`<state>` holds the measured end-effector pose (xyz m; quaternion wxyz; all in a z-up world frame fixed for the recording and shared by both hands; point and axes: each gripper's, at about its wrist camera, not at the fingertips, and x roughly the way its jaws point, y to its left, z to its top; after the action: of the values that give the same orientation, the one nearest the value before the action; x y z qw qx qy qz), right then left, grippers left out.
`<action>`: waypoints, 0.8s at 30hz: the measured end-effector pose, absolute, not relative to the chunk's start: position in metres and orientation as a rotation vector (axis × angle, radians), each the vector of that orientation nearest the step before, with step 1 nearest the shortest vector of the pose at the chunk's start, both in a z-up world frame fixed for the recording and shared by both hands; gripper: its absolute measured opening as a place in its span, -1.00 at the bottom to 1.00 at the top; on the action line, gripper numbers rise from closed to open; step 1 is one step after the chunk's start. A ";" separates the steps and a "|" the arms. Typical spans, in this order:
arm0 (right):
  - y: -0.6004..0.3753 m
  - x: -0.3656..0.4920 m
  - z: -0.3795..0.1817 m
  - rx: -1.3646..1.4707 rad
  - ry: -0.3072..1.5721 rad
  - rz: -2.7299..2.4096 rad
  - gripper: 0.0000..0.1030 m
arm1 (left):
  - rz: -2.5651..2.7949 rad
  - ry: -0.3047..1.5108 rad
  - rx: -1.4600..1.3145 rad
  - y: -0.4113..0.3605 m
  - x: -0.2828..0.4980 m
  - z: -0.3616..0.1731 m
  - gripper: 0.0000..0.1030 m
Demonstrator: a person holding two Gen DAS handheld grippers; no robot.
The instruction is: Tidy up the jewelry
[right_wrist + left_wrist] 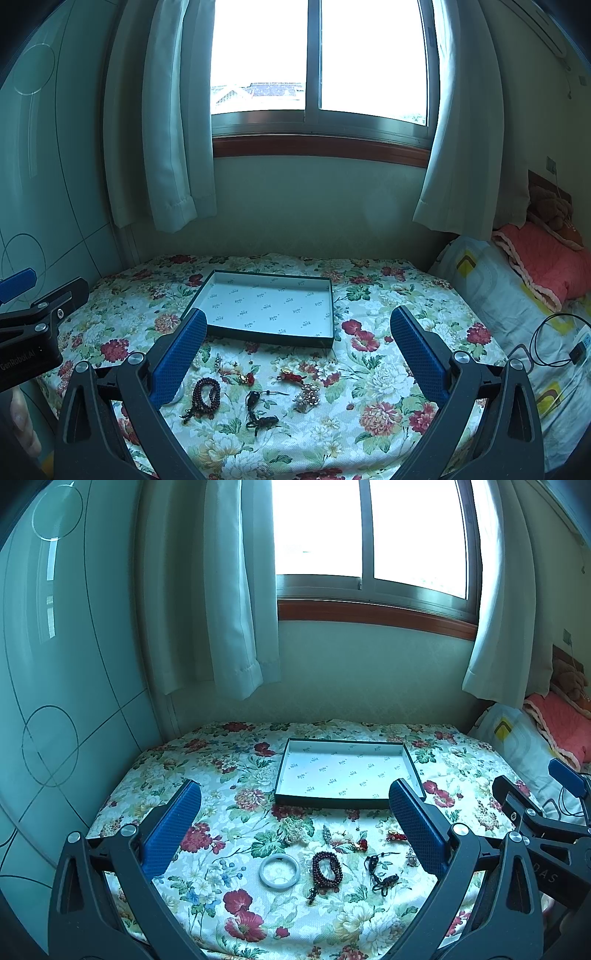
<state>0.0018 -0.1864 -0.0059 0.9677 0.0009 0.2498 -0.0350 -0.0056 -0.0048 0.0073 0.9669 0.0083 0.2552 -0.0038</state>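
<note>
Stock on the floral tablecloth (207, 768), taken from my two grippers.

1. Left gripper (295, 797): jaws wide, holding nothing, above the near row of jewelry.
2. Right gripper (299, 325): jaws wide, also holding nothing, beside the left one.
3. Shallow box tray (406, 755): dark rim, printed paper lining, nothing in it yet; lies beyond the jewelry, toward the window wall.
4. Pale bangle (279, 870): rigid ring, probably stone or glass, so I judge it slick and breakable. Grip across the band, gently.
5. Dark red bead bracelet (327, 868): coiled strand with a tassel, just right of the bangle. Limp; it will likely sag and swing. Pinch the bunched coils.
6. Black cord pendant (258, 410): light, floppy; take it at the knot.
7. Pearl-and-gold cluster (307, 396): small, probably delicate.
8. Red charm pieces (290, 376) and smaller items nearer the tray: too small to identify surely.

Room: open cloth on both sides of the tray. The low tray wall must be cleared on entry. The pieces lie close together, so snagging a neighbor is a risk.
</note>
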 end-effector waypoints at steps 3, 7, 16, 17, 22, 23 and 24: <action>-0.186 0.002 -0.006 0.001 0.505 -0.070 0.93 | -0.009 0.518 0.015 -0.005 -0.006 0.007 0.96; -0.186 0.001 -0.006 0.001 0.504 -0.070 0.93 | -0.009 0.518 0.016 -0.005 -0.006 0.007 0.96; -0.184 0.002 -0.004 0.000 0.508 -0.068 0.93 | -0.014 0.524 0.019 -0.007 -0.005 0.005 0.96; -0.184 0.002 -0.004 0.000 0.508 -0.068 0.93 | -0.014 0.524 0.019 -0.007 -0.005 0.005 0.96; -0.185 0.006 -0.011 0.001 0.520 -0.068 0.93 | -0.014 0.538 0.022 -0.007 -0.001 0.001 0.96; -0.186 0.007 -0.013 0.001 0.526 -0.068 0.93 | -0.013 0.546 0.022 -0.006 0.002 -0.002 0.96; -0.187 0.009 -0.016 0.002 0.532 -0.069 0.93 | -0.014 0.553 0.023 -0.007 0.004 -0.005 0.96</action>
<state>0.0094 -0.1866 -0.0159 0.9642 0.0010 0.2630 -0.0340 0.0041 -0.0067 -0.0047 0.9619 0.0112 0.2729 -0.0069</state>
